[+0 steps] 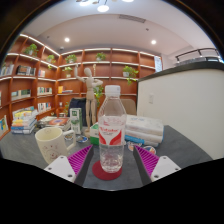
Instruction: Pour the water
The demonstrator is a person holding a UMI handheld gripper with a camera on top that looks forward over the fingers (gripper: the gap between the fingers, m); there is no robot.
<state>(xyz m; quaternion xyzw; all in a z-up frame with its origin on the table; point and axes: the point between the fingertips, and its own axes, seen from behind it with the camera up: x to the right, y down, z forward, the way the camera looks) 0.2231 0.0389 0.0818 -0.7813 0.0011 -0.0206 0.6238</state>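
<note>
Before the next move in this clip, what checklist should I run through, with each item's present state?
1. Water bottle stands upright between the fingers: ok.
2. Cap on the bottle; it must be off to pour: not ok.
3. Both fingers pressing the bottle: cannot tell; the pads sit close at either side, contact is unclear.
4. Water in the bottle: cannot tell, since it is clear and no level shows.
5. Mug upright to the left of the bottle, opening up: ok.
6. Tissue box to the right stays clear of the path to the mug: ok.
</note>
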